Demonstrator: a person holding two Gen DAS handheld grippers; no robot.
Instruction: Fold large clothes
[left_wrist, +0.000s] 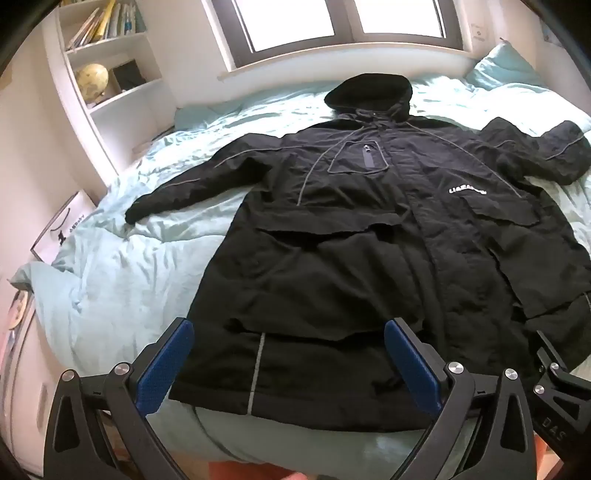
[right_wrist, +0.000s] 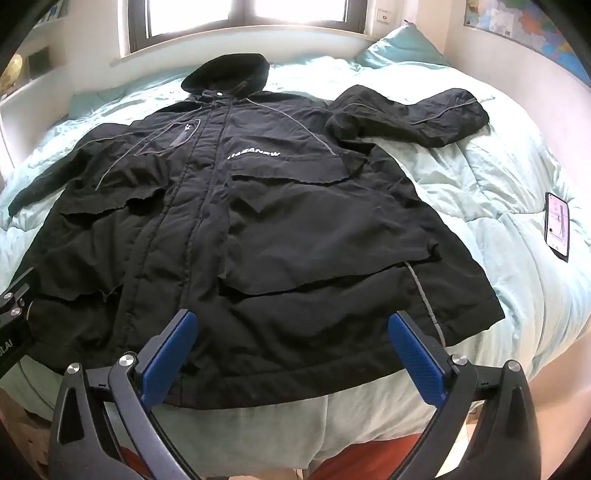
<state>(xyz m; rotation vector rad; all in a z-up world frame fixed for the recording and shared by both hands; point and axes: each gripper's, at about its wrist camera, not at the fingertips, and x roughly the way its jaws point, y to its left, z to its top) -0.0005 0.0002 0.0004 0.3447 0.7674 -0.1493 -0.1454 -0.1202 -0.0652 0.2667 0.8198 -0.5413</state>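
A large black hooded jacket (left_wrist: 369, 236) lies spread flat, front up, on a bed with a light blue duvet (left_wrist: 122, 280); it also shows in the right wrist view (right_wrist: 258, 229). Its left sleeve (left_wrist: 192, 184) stretches out to the side. Its right sleeve (right_wrist: 410, 114) is bent back near the shoulder. My left gripper (left_wrist: 288, 332) is open and empty, above the hem's left part. My right gripper (right_wrist: 293, 325) is open and empty, above the hem's right part. The right gripper's body shows in the left wrist view (left_wrist: 557, 376).
A phone (right_wrist: 557, 227) with its screen lit lies on the duvet to the jacket's right. A pillow (right_wrist: 402, 48) sits at the bed's head under the window (left_wrist: 295, 22). A white bookshelf (left_wrist: 107, 66) with a globe stands left. The bed's near edge is below the hem.
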